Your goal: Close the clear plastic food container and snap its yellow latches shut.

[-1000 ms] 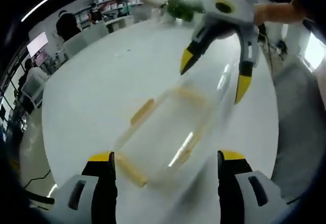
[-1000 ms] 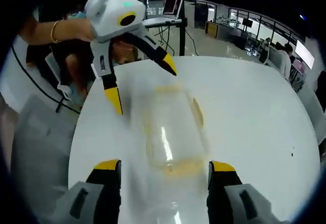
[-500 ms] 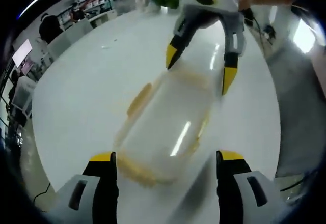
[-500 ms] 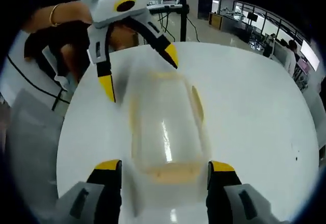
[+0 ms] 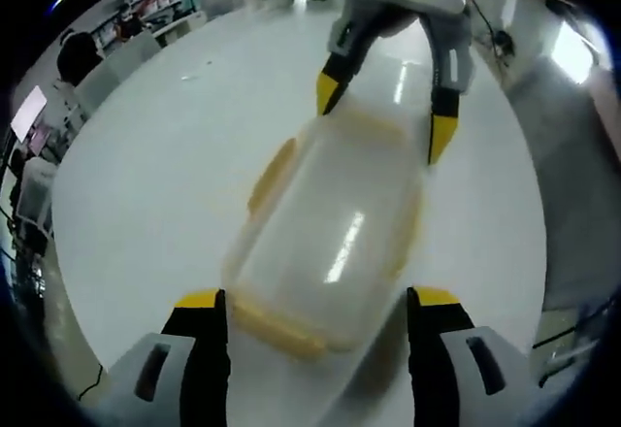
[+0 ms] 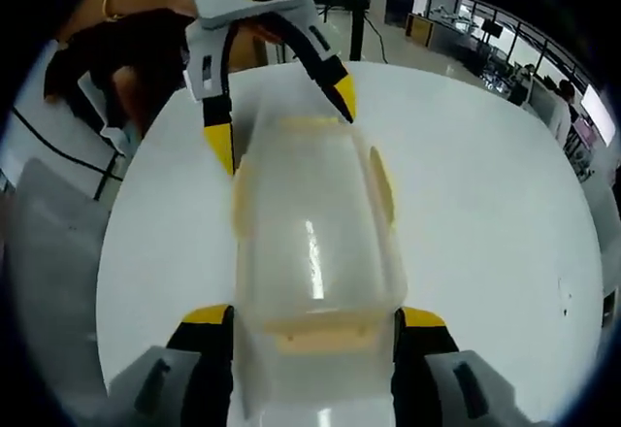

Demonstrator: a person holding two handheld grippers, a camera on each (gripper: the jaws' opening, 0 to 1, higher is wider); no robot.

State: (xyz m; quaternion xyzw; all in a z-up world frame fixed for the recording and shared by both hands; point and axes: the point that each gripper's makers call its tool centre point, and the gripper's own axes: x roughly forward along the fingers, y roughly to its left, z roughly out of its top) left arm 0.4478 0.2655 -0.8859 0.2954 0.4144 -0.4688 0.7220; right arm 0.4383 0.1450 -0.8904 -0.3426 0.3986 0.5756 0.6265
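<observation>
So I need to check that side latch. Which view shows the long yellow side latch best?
The right gripper view: the side latch lies sharp along the container, flared slightly outward. The left gripper view shows the same latch, sideways and softer.

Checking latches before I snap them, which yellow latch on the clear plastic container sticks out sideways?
The long-side yellow latch on the clear plastic container flares outward, on the left in the left gripper view. The end latch nearest that camera lies along the rim.

Looking down from opposite ends, close over the clear container (image 5: 325,233) (image 6: 312,243) on the white table (image 5: 146,175) (image 6: 485,204); sharing both.
</observation>
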